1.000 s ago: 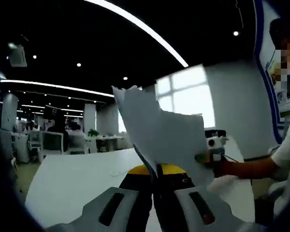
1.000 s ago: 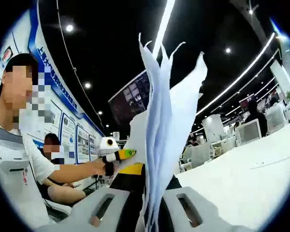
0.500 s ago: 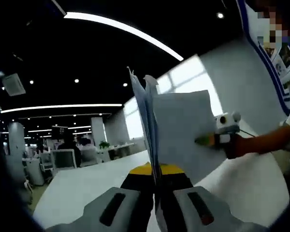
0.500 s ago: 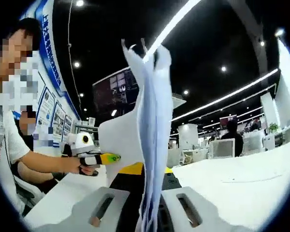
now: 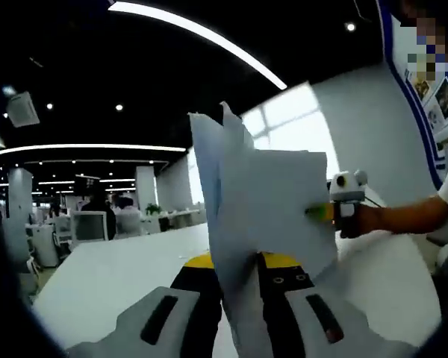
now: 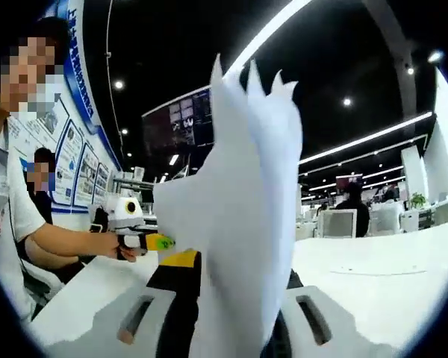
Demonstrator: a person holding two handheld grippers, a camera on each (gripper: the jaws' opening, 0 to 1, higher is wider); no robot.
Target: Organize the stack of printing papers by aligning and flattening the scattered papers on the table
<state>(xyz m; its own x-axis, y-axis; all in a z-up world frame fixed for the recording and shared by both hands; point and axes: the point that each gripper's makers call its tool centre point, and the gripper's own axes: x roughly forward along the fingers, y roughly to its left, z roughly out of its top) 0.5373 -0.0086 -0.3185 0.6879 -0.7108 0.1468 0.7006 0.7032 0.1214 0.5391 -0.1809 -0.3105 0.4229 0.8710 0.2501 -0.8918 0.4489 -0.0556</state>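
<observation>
A stack of white printing papers (image 5: 265,216) stands upright above the white table (image 5: 104,276), its top corners fanned and uneven. My left gripper (image 5: 243,328) is shut on the stack's lower edge, the sheets rising between its grey jaws. In the left gripper view, my right gripper (image 5: 330,212) pinches the stack's far side edge with its yellow-green tip. The right gripper view has the same papers (image 6: 246,216) rising from my right gripper (image 6: 224,328), which is shut on them. There the left gripper (image 6: 151,241) holds the opposite edge.
The table (image 6: 373,276) stretches wide and bare around the stack. A person's forearm (image 5: 403,216) reaches in from the right. Desks, monitors and chairs (image 5: 89,227) with a seated person (image 6: 352,209) stand far behind. A poster wall (image 6: 67,164) rises beside the person holding the grippers.
The stack has turned between the jaws, so its broad face shows more in both views instead of its thin edge. Both grippers keep their hold.
</observation>
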